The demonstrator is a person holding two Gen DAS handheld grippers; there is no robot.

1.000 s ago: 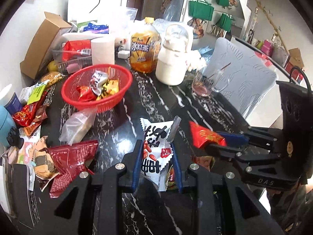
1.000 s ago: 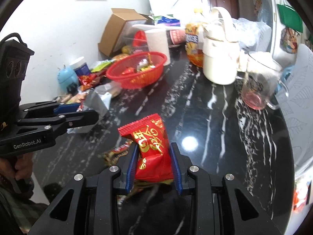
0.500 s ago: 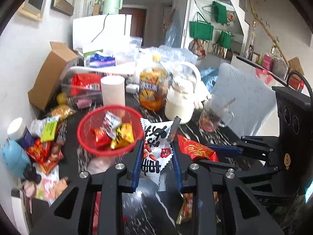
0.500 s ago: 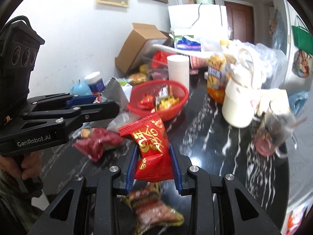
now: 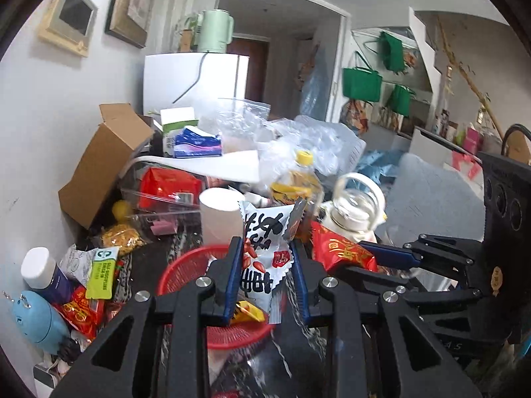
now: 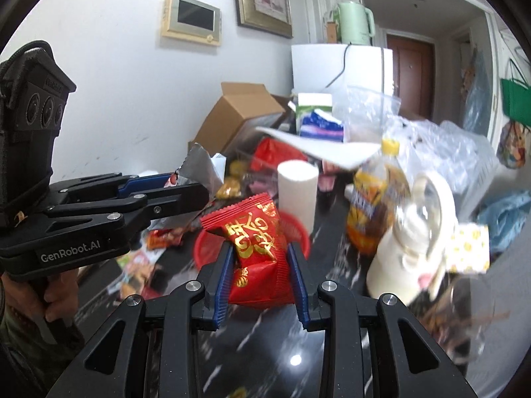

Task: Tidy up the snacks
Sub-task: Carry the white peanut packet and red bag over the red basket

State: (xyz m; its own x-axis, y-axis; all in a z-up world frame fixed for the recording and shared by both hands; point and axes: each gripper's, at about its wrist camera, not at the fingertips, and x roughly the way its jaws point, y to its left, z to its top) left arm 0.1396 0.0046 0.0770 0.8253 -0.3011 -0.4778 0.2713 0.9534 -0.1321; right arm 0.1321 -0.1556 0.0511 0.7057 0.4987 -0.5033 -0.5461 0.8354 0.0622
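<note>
Left wrist view: the left gripper (image 5: 265, 265) has its blue pads pinching a white snack packet (image 5: 264, 248) with black characters and red peanuts, held upright in the air over the red basket (image 5: 186, 272). A yellow packet (image 5: 247, 313) sits in that basket, just below the white one. To the right, the right gripper (image 5: 371, 258) comes in from the side, clamped on a red snack packet (image 5: 338, 252). Behind them stand a white paper roll (image 5: 219, 215), a yellow-capped bottle (image 5: 298, 182) and a white kettle (image 5: 355, 212) on the dark marbled table (image 5: 156, 252).

Right wrist view: the right gripper (image 6: 259, 265) squeezes the red snack packet (image 6: 255, 248) with gold lettering, puffed between the pads, lifted in front of the red basket (image 6: 205, 242). On the left, the left gripper (image 6: 186, 192) shows side-on, a silvery packet edge (image 6: 199, 165) sticking up from its tip; a hand (image 6: 23, 295) grips its handle. The background is blurred
</note>
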